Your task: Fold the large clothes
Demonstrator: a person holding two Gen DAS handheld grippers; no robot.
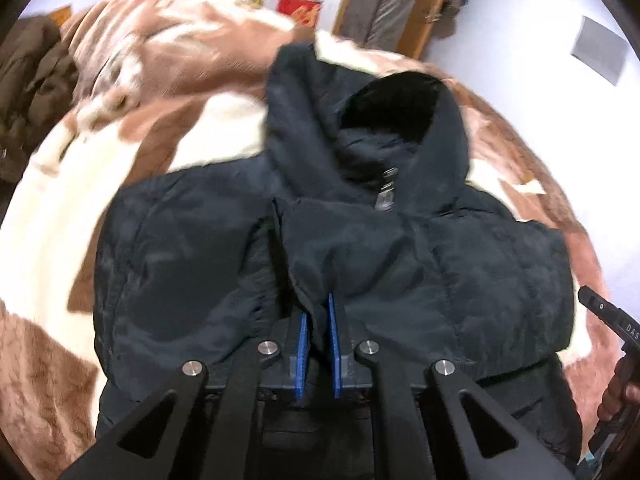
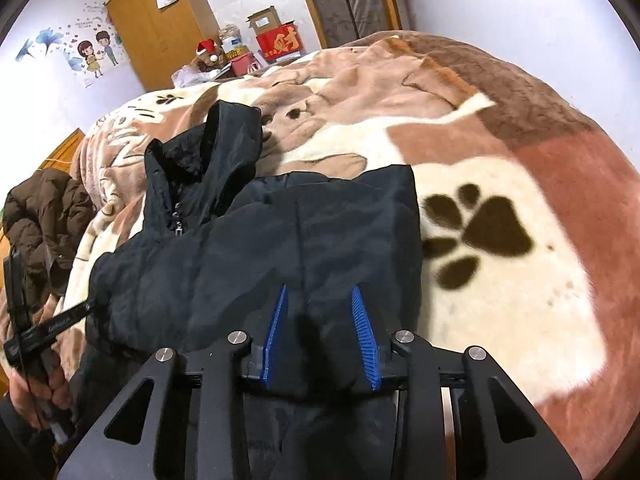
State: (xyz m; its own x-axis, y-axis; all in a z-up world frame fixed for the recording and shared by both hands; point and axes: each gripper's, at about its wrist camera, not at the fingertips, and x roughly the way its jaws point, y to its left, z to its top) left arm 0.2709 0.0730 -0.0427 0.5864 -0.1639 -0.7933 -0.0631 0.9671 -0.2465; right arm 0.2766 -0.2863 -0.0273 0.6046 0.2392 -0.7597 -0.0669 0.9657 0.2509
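Dark navy hooded padded jacket (image 1: 360,240) lies on the bed's brown-and-cream plush paw-print blanket (image 2: 500,240). Left gripper (image 1: 318,344) points toward the hood, narrowly pinching a jacket fold. Right gripper (image 2: 320,336) is wider, with jacket fabric bunched between its fingers.
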